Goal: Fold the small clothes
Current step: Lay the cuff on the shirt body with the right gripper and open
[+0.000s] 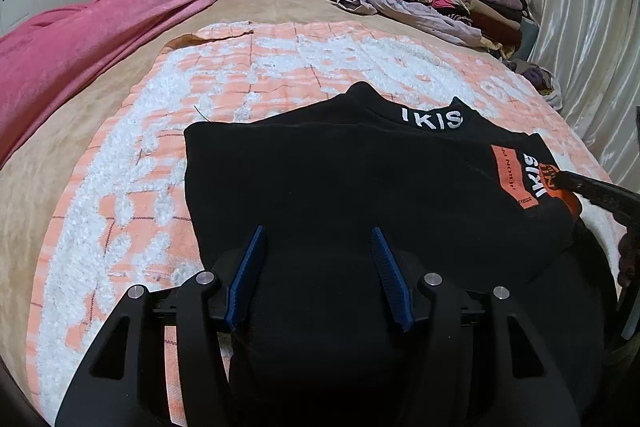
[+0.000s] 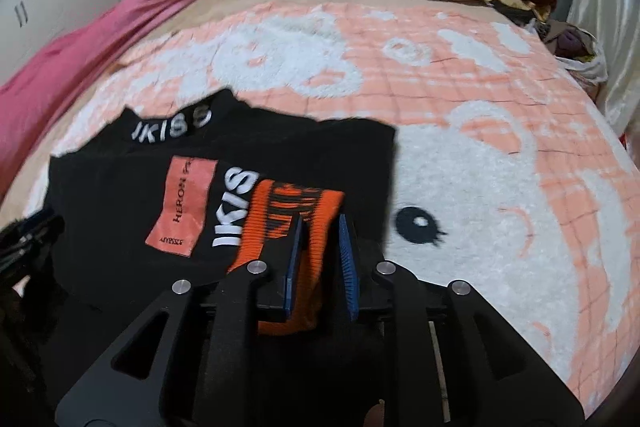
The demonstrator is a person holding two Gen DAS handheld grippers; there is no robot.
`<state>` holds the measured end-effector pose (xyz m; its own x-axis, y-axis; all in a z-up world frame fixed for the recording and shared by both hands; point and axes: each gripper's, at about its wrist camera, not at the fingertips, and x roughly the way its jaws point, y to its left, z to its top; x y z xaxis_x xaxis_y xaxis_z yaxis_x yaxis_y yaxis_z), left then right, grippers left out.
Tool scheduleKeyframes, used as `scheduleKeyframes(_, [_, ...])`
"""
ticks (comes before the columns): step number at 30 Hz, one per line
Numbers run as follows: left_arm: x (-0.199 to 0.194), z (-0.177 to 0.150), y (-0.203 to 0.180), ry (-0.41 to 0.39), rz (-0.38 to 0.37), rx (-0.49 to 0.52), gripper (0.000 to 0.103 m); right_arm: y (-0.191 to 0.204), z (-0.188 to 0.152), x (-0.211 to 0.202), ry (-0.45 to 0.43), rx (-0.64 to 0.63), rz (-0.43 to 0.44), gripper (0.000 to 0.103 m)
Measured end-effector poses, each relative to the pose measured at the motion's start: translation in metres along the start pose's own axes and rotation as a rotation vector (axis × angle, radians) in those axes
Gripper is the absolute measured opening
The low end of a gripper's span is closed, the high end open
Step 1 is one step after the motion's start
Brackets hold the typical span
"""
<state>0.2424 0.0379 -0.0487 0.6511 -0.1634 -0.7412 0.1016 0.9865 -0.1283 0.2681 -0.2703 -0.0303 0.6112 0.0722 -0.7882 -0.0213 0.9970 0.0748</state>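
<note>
Bed with peach blanket (image 2: 460,75). Black top (image 1: 340,179) partly folded, sleeve folds left. Left gripper (image 1: 318,259) half-open, empty; right gripper (image 2: 322,251), four o'clock, slackening around orange cuff (image 2: 296,219).

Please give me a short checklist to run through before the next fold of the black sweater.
1. Black knit sweater with white lettering lies flat on the peach and white fleece blanket: ok.
2. Left gripper open over the black fabric: ok.
3. Right gripper free of the orange ribbed cuff: cannot tell, cuff sits between narrow jaws.
4. Sleeve folded inward: ok.
5. Hem edges aligned: cannot tell.
</note>
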Motion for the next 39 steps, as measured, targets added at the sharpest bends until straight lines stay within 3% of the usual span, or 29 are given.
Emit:
scheduleKeyframes(6, [-0.017, 0.003, -0.002, -0.012, -0.024, -0.015, 0.054, -0.011, -0.010, -0.026, -0.031, 0.017, 0.070, 0.015])
scheduleKeyframes(11, [-0.030, -0.003, -0.020, -0.014, -0.040, 0.040, 0.056, -0.007, -0.025, -0.026, -0.009, 0.019, 0.136, 0.019])
scheduleKeyframes(15, [-0.020, -0.010, -0.032, 0.011, 0.032, 0.108, 0.059, 0.010, -0.030, -0.025, -0.031, -0.029, 0.126, 0.028])
scheduleKeyframes(19, [-0.012, -0.014, -0.027, 0.032, 0.056, 0.110, 0.062, 0.016, -0.036, -0.006, 0.031, -0.079, 0.013, 0.029])
scheduleKeyframes(28, [-0.014, -0.014, -0.020, 0.028, 0.040, 0.084, 0.064, 0.011, -0.041, -0.015, 0.002, -0.043, 0.010, 0.029])
scheduleKeyframes(32, [-0.029, -0.014, -0.022, 0.011, -0.017, 0.059, 0.061, 0.028, -0.044, -0.041, -0.092, -0.089, 0.048, 0.030])
scheduleKeyframes(39, [-0.038, -0.023, -0.042, -0.001, -0.032, 0.117, 0.061, 0.065, -0.052, -0.038, -0.077, -0.181, 0.125, 0.032])
